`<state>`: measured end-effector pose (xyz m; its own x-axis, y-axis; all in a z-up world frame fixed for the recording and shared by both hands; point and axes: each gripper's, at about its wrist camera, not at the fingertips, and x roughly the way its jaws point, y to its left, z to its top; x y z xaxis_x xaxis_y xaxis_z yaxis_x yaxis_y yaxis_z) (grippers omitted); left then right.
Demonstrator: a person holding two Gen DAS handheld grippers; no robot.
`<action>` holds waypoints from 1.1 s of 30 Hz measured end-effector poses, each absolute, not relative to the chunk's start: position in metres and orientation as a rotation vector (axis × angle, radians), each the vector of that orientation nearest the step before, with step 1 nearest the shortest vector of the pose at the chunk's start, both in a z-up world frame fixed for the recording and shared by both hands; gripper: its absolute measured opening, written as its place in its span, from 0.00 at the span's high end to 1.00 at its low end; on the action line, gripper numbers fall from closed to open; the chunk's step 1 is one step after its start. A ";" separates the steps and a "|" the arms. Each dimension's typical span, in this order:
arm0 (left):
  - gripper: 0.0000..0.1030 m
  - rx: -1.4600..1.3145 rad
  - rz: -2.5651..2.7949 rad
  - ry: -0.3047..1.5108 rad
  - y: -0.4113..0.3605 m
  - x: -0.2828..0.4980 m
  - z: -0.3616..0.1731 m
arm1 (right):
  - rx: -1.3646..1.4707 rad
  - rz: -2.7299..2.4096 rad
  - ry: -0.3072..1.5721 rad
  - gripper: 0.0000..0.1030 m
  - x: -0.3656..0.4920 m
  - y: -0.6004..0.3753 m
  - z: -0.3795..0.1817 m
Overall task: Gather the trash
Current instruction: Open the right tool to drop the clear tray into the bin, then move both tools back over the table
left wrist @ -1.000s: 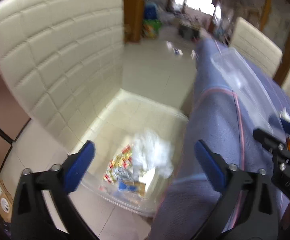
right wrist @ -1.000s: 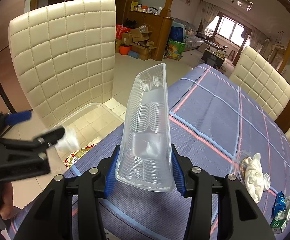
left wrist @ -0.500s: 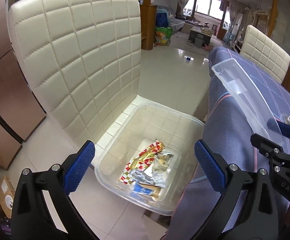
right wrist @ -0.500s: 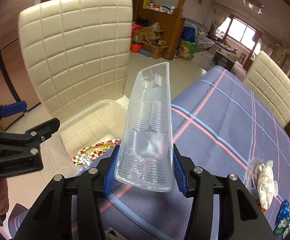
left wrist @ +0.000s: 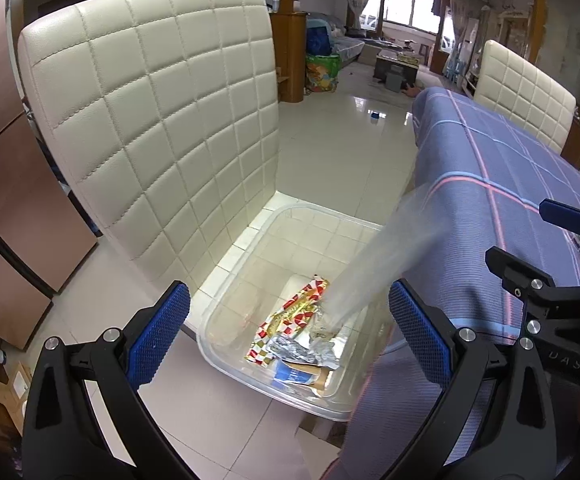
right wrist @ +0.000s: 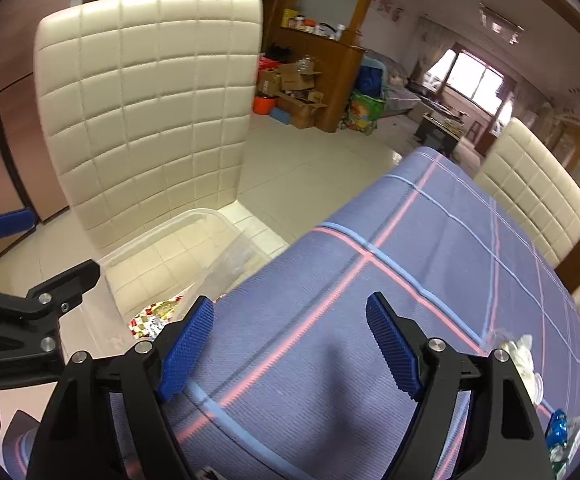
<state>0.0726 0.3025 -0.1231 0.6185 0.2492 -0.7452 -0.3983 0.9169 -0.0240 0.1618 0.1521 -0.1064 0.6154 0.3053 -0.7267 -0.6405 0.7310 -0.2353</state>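
Both claws tilt steeply downward over the table's corner. The right gripper (right wrist: 290, 340) hangs above the blue checked tablecloth (right wrist: 430, 248), its jaws opening with nothing between the blue pads. The left gripper (left wrist: 290, 336) is spread wide and empty, pointing down at the clear plastic bin (left wrist: 225, 340) that sits on the floor ahead of it, at the foot of the cream quilted chair (left wrist: 161, 120).

The clear plastic tray (left wrist: 374, 268) is a blurred, see-through streak slanting from the table's edge into the bin, just inside the left claw's right finger; whether it touches the bin's contents cannot be told. From the right wrist view it is only a faint smear (right wrist: 229, 264) ahead and left of that claw's left pad. A hand is cut off at the lower left edge of that view.

In the bin lie a red-and-gold checked wrapper (left wrist: 290, 320), crumpled silver foil (left wrist: 310, 350) and a blue packet (left wrist: 294, 374). Further trash (right wrist: 524, 356) rests on the cloth to the right of the right claw, partly hidden behind its finger.
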 end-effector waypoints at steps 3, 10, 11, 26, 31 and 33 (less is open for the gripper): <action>0.05 -0.182 0.359 0.819 0.295 0.076 -0.120 | -0.494 0.567 0.747 0.26 0.165 0.145 -0.106; 0.05 -0.141 0.315 0.815 0.272 0.080 -0.111 | -0.454 0.544 0.758 0.26 0.162 0.128 -0.098; 0.05 -0.137 0.310 0.814 0.269 0.080 -0.109 | -0.449 0.537 0.757 0.25 0.161 0.125 -0.097; 0.04 -0.078 0.154 0.807 0.179 0.086 -0.084 | -0.321 0.318 0.702 0.25 0.147 0.006 -0.069; 0.04 -0.059 0.058 0.829 0.129 0.100 -0.084 | -0.260 0.173 0.718 0.25 0.147 -0.065 -0.070; 0.04 -0.035 0.023 0.837 0.103 0.107 -0.084 | -0.232 0.117 0.728 0.25 0.148 -0.091 -0.071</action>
<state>0.1070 0.1032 -0.0844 0.6693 0.0069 -0.7430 -0.0346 0.9992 -0.0218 0.1479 -0.0914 -0.0710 0.7416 0.0256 -0.6704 -0.1863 0.9678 -0.1691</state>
